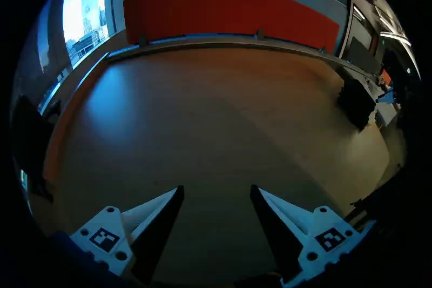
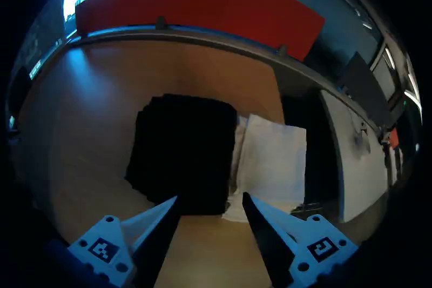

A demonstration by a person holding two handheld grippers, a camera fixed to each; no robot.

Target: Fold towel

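A dark folded towel [image 2: 181, 153] lies flat on the wooden table [image 2: 108, 88], just beyond the tips of my right gripper [image 2: 209, 200], which is open and holds nothing. Touching its right side is a white folded towel [image 2: 272, 161], near the table's right edge. My left gripper [image 1: 216, 191] is open over bare table [image 1: 205, 120], with nothing between its fingers. In the left gripper view a dark bundle [image 1: 356, 101] sits far off at the table's right edge; I cannot tell what it is.
A red divider panel [image 1: 227, 12] runs along the table's far edge. Windows [image 1: 86, 12] are at the left. To the right of the table stand a white desk surface [image 2: 356, 163] and dark screens [image 2: 359, 85].
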